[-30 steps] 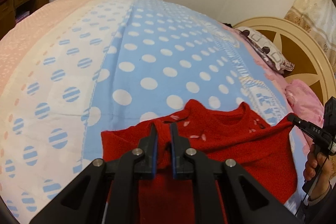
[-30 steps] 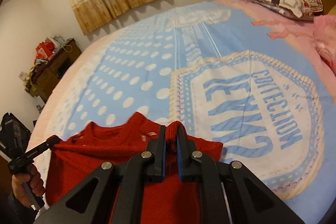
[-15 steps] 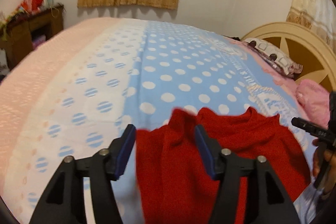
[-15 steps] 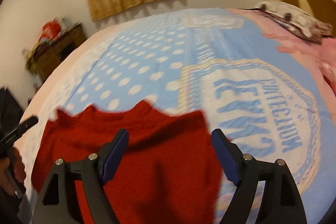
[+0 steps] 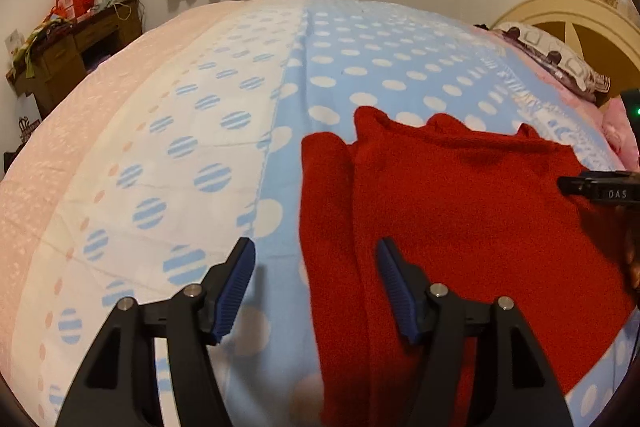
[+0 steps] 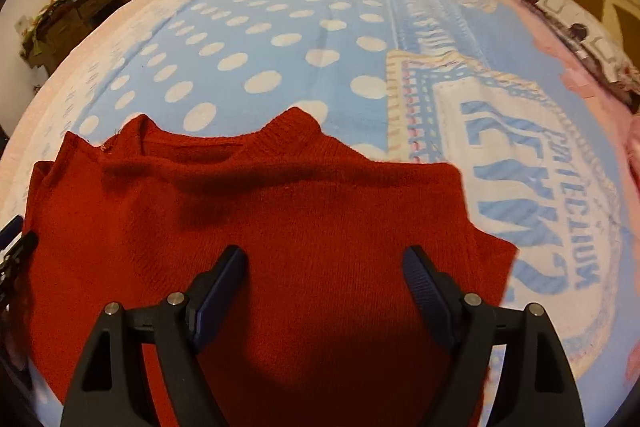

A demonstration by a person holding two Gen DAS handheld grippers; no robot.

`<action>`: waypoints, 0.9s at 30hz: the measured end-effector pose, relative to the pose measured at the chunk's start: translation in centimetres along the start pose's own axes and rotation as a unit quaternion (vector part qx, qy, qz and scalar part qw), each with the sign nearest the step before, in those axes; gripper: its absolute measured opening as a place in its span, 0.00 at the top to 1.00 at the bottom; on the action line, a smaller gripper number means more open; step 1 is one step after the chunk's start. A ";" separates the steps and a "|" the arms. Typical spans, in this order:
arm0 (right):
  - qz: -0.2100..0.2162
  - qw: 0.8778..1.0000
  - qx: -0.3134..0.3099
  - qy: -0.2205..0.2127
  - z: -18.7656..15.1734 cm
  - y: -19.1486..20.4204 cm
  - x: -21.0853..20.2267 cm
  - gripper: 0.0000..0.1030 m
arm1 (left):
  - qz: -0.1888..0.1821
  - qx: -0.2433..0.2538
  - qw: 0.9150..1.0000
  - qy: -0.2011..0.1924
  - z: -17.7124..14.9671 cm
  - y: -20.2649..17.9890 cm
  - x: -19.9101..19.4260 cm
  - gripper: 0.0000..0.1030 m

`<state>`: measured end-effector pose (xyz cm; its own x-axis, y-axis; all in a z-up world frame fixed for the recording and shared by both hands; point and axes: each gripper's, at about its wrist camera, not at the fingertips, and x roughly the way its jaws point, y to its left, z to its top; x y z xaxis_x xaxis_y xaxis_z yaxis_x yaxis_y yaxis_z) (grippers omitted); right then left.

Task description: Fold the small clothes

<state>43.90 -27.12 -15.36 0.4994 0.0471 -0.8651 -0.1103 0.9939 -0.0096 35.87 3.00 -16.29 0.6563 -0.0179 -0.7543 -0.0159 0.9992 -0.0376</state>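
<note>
Sweater (image 6: pixel 280 227) lies flat on bedspread (image 5: pixel 360 67), left gripper (image 5: pixel 316 283) & right gripper (image 6: pixel 324 283) both wide apart, holding nothing; probably between folds, next needs fresh edge grab.

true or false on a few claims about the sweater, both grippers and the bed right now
1. The red sweater lies on the bed cover. True.
2. The left gripper is shut on the sweater. False: it is open and holds nothing.
3. The right gripper is open above the sweater. True.
4. The bed cover is plain green. False: it is blue with white dots.
5. A pillow lies by the headboard. True.
</note>
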 end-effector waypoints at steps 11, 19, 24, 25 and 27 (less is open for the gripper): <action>0.005 1.000 -0.028 -0.001 2.7 4.7 3.7 0.20 | -0.006 -0.009 1.000 -0.018 -3.1 0.0 -1.6 0.26; 0.060 0.998 -0.005 -0.005 -1.2 4.7 -2.1 0.20 | -0.039 -0.048 0.998 -0.030 -3.6 1.4 -2.2 0.22; 0.026 0.998 -0.055 0.005 -7.0 5.7 -4.0 0.20 | -0.028 -0.045 0.998 -0.024 -3.9 1.3 -2.1 0.13; 0.020 0.998 -0.058 0.014 -8.0 5.6 -3.6 0.20 | -0.029 -0.043 0.999 -0.018 -3.9 1.2 -1.8 0.13; 0.026 0.999 -0.039 -0.012 -9.3 4.5 -4.9 0.20 | -0.032 -0.043 0.999 -0.010 -3.9 1.3 -1.5 0.12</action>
<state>32.92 -23.85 -15.82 0.5115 0.1013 -0.8533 -0.2020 0.9794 -0.0048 31.94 4.17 -17.73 0.6729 -0.0798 -0.7354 -0.0379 0.9891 -0.1420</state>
